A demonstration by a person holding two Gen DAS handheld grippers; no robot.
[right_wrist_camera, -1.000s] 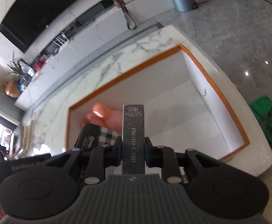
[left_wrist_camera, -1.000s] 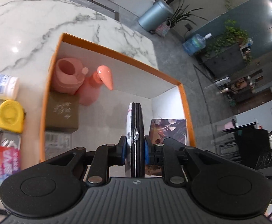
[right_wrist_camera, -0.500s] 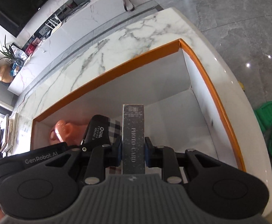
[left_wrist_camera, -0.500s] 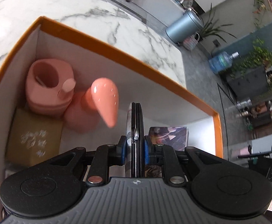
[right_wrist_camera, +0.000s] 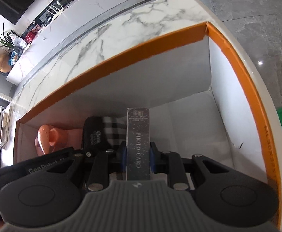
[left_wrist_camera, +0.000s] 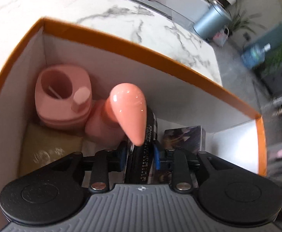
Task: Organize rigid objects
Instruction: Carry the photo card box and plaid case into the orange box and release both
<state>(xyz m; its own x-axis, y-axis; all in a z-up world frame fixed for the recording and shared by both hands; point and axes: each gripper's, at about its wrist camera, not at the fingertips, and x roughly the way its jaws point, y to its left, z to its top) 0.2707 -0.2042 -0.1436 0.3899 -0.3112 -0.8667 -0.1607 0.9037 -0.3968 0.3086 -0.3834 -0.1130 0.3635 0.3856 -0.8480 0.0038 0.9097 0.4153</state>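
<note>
Left wrist: your left gripper (left_wrist_camera: 141, 153) fingers clamp the plaid case (left_wrist_camera: 143, 150) inside the box (left_wrist_camera: 160, 58); right gripper (right_wrist_camera: 137, 157) fingers pinch the photo card pack (right_wrist_camera: 138, 143).

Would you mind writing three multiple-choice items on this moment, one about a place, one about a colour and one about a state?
1. Where is the pink cup?
A. In a far corner of the box
B. On the marble top
C. On the floor

2. What colour is the box rim?
A. Blue
B. Orange
C. Green

3. What is the right gripper doing?
A. Open and empty
B. Shut on the PHOTO CARD box
C. Shut on a slipper

Answers: 1 A, the cup stands by two white walls meeting inside the box, next to the pink pump bottle. 2 B, the edge above the white walls is orange. 3 B, the blue pads press both sides of the PHOTO CARD box; the left gripper likewise clamps a dark plaid-patterned case.
</note>
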